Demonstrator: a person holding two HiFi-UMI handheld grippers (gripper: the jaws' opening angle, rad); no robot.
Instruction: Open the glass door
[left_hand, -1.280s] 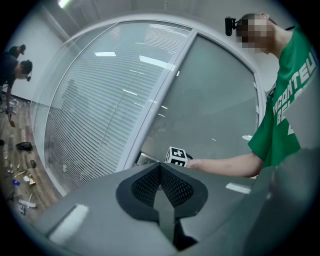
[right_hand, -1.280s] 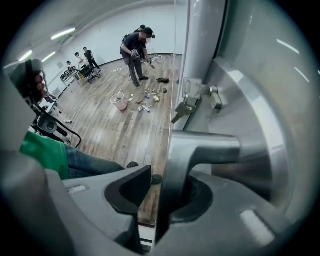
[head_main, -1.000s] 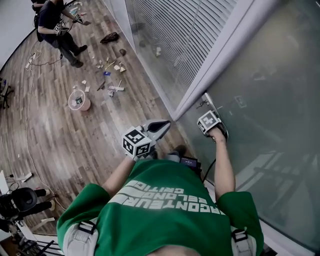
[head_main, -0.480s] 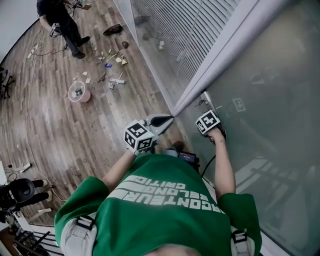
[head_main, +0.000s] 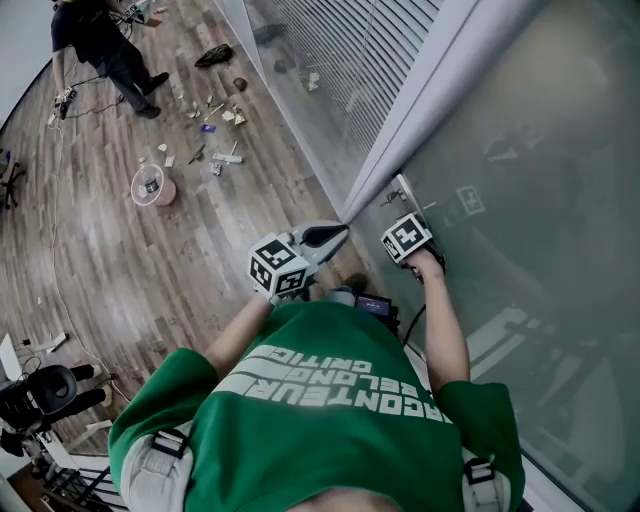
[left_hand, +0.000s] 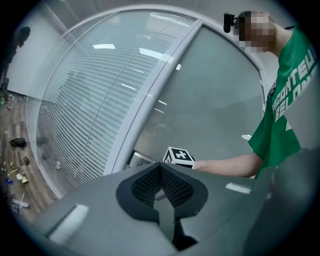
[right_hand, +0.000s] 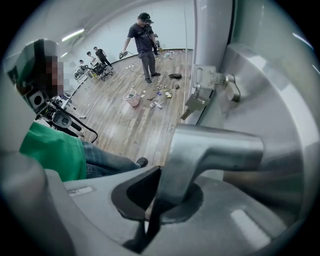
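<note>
Right gripper (right_hand: 162, 192) is clamping the door handle (right_hand: 220, 145), lever's long axis running toward 3 o'clock in its view, on the glass door (head_main: 520, 180) filling head view's 3 o'clock side; left gripper (left_hand: 161, 175) is hovering shut, empty.

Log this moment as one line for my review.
right gripper: shut on door handle | left gripper: shut, empty | glass door: looks closed

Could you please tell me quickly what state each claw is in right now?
Left claw: closed, holding nothing.
Right claw: closed on the door handle.
</note>
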